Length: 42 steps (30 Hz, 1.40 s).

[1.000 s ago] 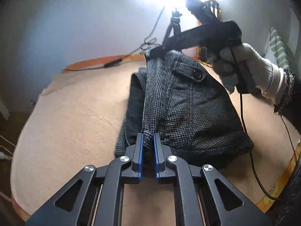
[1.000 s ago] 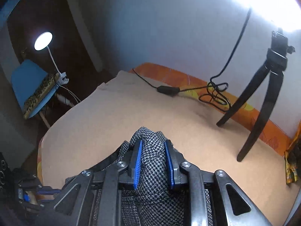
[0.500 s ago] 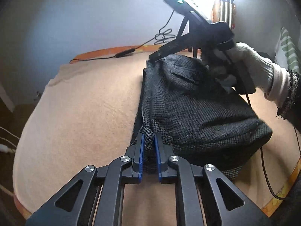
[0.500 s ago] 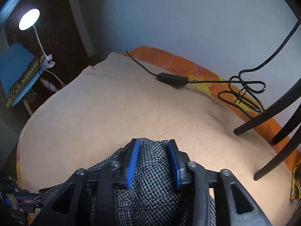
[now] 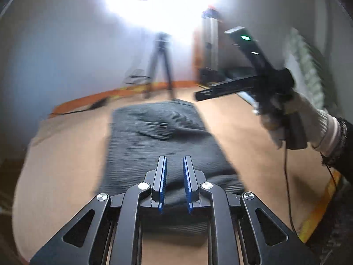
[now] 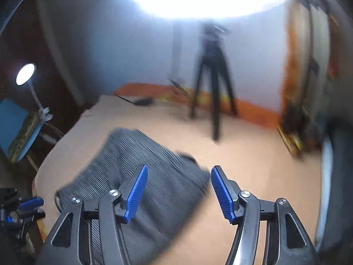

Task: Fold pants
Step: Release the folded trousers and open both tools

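The pants (image 5: pixel 163 141) now lie folded flat on the bed (image 5: pixel 66 154), released by both the left hand-held gripper (image 5: pixel 174 176) and right hand-held gripper (image 6: pixel 178 190), whose fingers have parted, so the fold looks complete.

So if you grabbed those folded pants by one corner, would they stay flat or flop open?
Probably flop open: the pants are soft woven cloth, lying in loose layers on the bed. They likely won't slide much, since the bed cover looks fuzzy. Both grippers look open, holding nothing.

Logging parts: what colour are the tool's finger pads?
Blue, ribbed finger pads; clearest in the right wrist view.
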### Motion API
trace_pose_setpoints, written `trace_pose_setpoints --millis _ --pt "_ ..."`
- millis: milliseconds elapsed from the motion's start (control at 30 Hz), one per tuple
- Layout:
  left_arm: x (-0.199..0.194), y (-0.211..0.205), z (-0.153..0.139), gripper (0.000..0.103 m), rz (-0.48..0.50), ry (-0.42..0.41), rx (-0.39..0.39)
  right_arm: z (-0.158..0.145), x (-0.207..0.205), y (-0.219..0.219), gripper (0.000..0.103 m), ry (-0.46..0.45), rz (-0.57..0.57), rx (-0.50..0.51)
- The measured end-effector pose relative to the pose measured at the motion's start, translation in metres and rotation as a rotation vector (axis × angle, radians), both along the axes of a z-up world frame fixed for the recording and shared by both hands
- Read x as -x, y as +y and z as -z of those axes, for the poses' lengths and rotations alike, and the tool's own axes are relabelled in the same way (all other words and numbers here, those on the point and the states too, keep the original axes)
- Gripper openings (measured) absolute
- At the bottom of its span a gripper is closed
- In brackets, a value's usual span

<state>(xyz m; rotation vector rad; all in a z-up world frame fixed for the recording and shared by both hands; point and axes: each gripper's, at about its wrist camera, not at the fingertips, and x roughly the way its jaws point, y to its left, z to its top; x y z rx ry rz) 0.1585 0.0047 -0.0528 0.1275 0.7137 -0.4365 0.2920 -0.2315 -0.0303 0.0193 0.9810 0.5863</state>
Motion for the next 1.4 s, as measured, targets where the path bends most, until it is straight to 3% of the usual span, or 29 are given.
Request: trace_pose_setpoints --millis 200,433,467,533,600,700,800,1033,1133,1233,1267,1367,1400 --pt "-0.003 -0.047 0.022 0.015 0.156 0.082 -0.007 0.045 -0.021 -0.02 0.064 0.201 0.075 -0.112" --pt "0.003 -0.076 0.035 0.017 0.249 0.094 -0.102 0.073 -0.039 -0.024 0.064 0.294 0.109 -0.238" --pt "0.001 -0.078 0.04 0.017 0.258 0.113 -0.105 0.076 -0.041 -0.025 0.06 0.304 0.114 -0.265" --pt "0.002 -0.081 0.051 0.017 0.28 0.143 -0.121 0.078 -0.043 -0.027 0.042 0.326 0.103 -0.318" --pt "0.004 -0.081 0.059 0.017 0.292 0.159 -0.132 0.074 -0.04 -0.026 0.033 0.306 0.102 -0.314" --pt "0.009 -0.08 0.066 0.017 0.305 0.17 -0.127 0.061 -0.037 -0.016 0.024 0.236 0.077 -0.248" --pt "0.011 -0.081 0.068 0.017 0.306 0.17 -0.123 0.061 -0.042 -0.007 0.023 0.22 0.067 -0.205" --pt "0.027 -0.077 0.065 0.017 0.325 0.144 -0.154 0.058 -0.044 -0.011 0.026 0.222 0.065 -0.2" --pt "0.03 -0.069 0.053 0.017 0.306 0.142 -0.129 0.045 -0.036 -0.018 0.044 0.188 0.084 -0.199" --pt "0.032 -0.049 0.035 0.017 0.258 0.123 -0.092 0.04 -0.027 -0.036 0.059 0.206 0.111 -0.281" --pt "0.032 -0.04 0.031 0.021 0.231 0.113 -0.082 0.04 -0.022 -0.04 0.063 0.209 0.117 -0.289" --pt "0.024 -0.005 0.016 0.049 0.115 0.107 -0.002 0.048 -0.009 -0.045 0.063 0.238 0.107 -0.314" --pt "0.019 0.009 0.011 0.054 0.061 0.107 0.028 0.05 -0.006 -0.046 0.064 0.249 0.108 -0.323"
